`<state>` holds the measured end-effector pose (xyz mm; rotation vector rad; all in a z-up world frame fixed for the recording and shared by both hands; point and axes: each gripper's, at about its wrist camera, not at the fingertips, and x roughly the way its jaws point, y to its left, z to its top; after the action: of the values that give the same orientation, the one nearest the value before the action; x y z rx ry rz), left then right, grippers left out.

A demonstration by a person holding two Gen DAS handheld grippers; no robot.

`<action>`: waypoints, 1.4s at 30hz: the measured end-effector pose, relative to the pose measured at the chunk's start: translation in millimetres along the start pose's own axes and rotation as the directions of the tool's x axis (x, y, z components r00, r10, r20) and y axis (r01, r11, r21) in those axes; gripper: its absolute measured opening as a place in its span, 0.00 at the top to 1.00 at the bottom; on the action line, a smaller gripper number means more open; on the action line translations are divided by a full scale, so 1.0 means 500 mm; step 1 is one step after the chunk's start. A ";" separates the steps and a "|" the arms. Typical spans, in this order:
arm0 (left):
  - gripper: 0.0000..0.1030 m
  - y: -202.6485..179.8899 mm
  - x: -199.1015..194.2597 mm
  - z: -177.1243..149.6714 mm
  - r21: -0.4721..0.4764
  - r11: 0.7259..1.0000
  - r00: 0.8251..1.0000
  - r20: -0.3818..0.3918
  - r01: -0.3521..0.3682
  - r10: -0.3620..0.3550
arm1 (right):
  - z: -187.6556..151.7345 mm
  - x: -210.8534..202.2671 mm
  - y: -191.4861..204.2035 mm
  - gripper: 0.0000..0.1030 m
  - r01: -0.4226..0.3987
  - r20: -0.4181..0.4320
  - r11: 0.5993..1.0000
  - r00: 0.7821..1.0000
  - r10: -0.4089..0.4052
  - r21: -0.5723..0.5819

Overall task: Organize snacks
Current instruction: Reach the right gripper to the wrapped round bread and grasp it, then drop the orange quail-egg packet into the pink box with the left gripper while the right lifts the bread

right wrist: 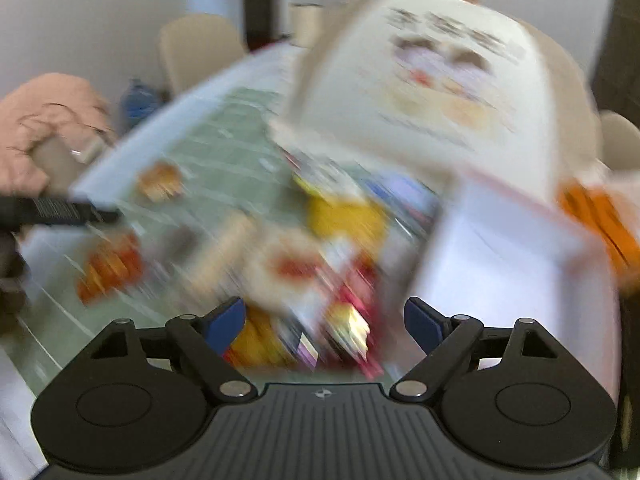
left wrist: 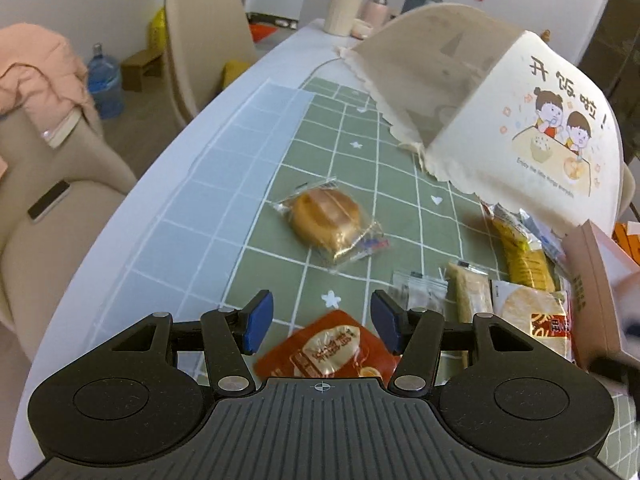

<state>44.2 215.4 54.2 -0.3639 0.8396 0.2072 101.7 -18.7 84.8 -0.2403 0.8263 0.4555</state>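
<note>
My left gripper (left wrist: 322, 326) hovers open above the green checked mat (left wrist: 360, 152), nothing between its blue pads. Just below it lies an orange-red snack packet (left wrist: 332, 350). A wrapped round bun (left wrist: 328, 220) sits further out on the mat. To the right lie a clear packet (left wrist: 420, 292), a beige bar (left wrist: 470, 296), a rice cracker packet (left wrist: 532, 320) and a yellow packet (left wrist: 520, 252). The right wrist view is heavily blurred. My right gripper (right wrist: 324, 322) stands wide open over a heap of colourful snack packets (right wrist: 340, 264), holding nothing.
A pink box (left wrist: 596, 280) stands at the right, open beside the heap (right wrist: 500, 264). A cream food cover (left wrist: 500, 112) with a cartoon print rises behind the snacks. Cups (left wrist: 344, 12) stand at the table's far end. Beige chairs (left wrist: 200, 48) and a pink jacket (left wrist: 36, 68) are left.
</note>
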 end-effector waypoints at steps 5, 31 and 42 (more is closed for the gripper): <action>0.42 0.019 -0.020 -0.025 0.068 0.995 0.997 -0.012 0.072 -0.072 | 0.149 0.154 0.088 0.13 -0.187 -0.077 0.980 0.978 0.192 0.067; 0.33 -0.023 0.022 -0.049 0.470 0.841 0.961 -0.192 0.268 -0.199 | -0.034 -0.010 0.026 0.46 -0.153 -0.171 0.988 0.974 0.146 -0.029; 0.26 -0.138 -0.025 -0.190 0.552 0.799 0.965 -0.228 0.240 -0.132 | -0.263 -0.079 -0.070 0.46 -0.005 -0.194 0.991 0.980 0.031 0.131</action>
<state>-7.1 114.3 21.3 0.1141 0.9933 -0.2744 9.4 -110.6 28.8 -0.1583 1.0483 0.3967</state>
